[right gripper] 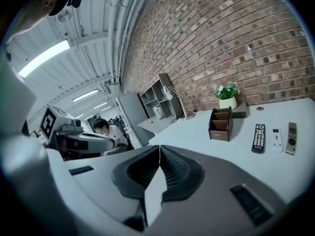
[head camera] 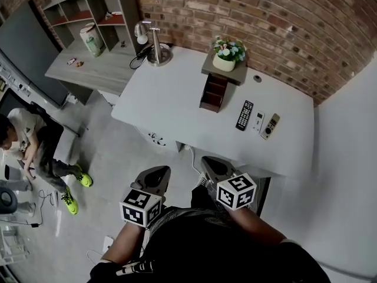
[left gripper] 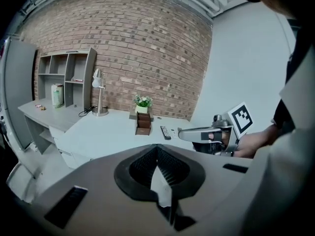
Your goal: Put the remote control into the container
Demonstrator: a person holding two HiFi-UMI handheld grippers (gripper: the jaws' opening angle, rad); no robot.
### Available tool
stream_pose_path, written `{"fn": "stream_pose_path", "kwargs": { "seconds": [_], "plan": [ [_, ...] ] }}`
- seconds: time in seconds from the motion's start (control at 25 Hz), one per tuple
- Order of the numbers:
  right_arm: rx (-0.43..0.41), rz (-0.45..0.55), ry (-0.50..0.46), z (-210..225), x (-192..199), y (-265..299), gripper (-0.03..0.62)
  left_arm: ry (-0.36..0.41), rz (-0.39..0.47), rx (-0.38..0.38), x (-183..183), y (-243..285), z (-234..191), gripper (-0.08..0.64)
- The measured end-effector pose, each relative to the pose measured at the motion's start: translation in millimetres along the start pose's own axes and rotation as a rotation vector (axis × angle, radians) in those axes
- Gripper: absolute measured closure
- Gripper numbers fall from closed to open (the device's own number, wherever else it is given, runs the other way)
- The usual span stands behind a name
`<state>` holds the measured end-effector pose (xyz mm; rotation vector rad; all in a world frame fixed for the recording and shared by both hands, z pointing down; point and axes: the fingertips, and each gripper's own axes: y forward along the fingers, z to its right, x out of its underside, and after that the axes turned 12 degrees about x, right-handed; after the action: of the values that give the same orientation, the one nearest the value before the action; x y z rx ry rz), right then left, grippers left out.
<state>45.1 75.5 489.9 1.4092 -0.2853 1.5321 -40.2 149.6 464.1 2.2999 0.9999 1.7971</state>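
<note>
Your left gripper (head camera: 155,174) and right gripper (head camera: 214,165) both have their jaws closed on nothing, short of the white table (head camera: 171,102). The black remote control (head camera: 244,115) lies flat on it, near the brown container (head camera: 213,92), not touching it.

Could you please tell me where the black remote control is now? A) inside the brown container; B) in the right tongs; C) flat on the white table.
C: the black remote control lies on the white table, apart from the brown container.
</note>
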Motion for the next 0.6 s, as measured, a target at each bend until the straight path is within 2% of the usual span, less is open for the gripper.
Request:
{"fn": "stream_pose_path", "kwargs": {
  "seconds": [0.28,0.6],
  "plan": [
    [0.061,-0.003,0.049,74,-35,44,0.584,0.047,-0.052,0.029,-43,73,-31,0.566],
    [0.231,-0.02,0.156,201,-47,65,0.584,0.107,-0.145,0.053,-76,169,-70,0.566]
  ]
}}
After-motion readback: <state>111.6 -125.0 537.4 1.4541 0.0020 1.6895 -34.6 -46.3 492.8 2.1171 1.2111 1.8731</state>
